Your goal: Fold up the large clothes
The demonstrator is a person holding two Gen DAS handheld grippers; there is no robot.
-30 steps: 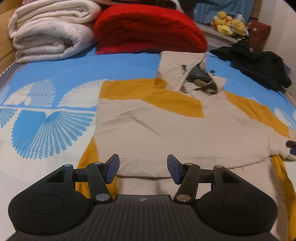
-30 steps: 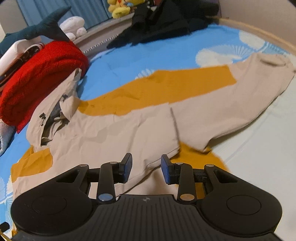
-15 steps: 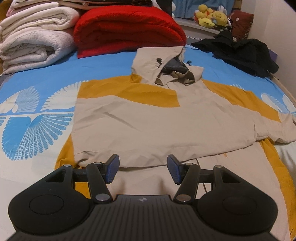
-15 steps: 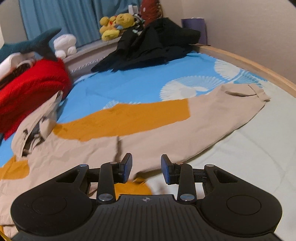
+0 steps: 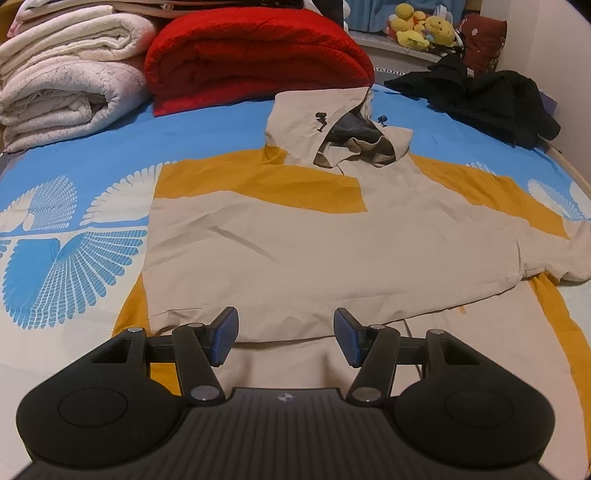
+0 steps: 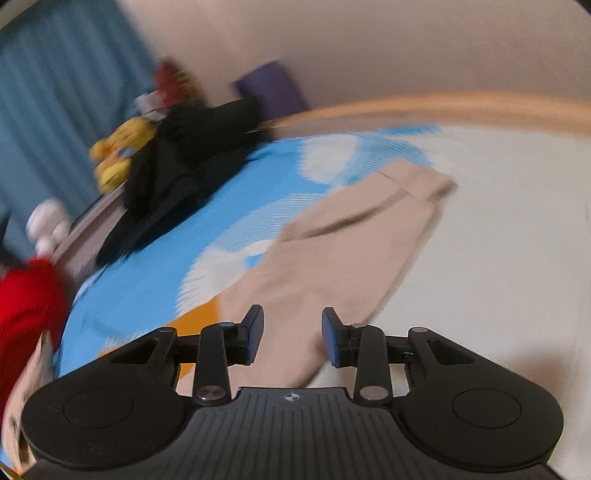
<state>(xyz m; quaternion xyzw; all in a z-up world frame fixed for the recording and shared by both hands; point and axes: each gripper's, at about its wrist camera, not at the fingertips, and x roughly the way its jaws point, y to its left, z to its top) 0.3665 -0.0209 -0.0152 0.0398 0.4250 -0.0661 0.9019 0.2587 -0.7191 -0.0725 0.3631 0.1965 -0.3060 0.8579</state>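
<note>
Left gripper (image 5: 284, 338): jaws spread, nothing between them, over the near hem of the jacket
Right gripper (image 6: 292, 338): jaws apart, empty, above the jacket's outstretched sleeve (image 6: 354, 236); view blurred
Jacket (image 5: 314, 240): beige and mustard, flat on the bedspread (image 5: 66, 229), one sleeve folded across the chest
Hood (image 5: 332, 125): at the jacket's far end, opening upward
Red blanket (image 5: 255, 51): rolled, just beyond the hood
White blankets (image 5: 62, 74): stacked beside the red blanket
Black clothes (image 5: 487, 99): heaped beyond the jacket's other shoulder
Plush toys (image 5: 421, 27): beyond the black clothes
</note>
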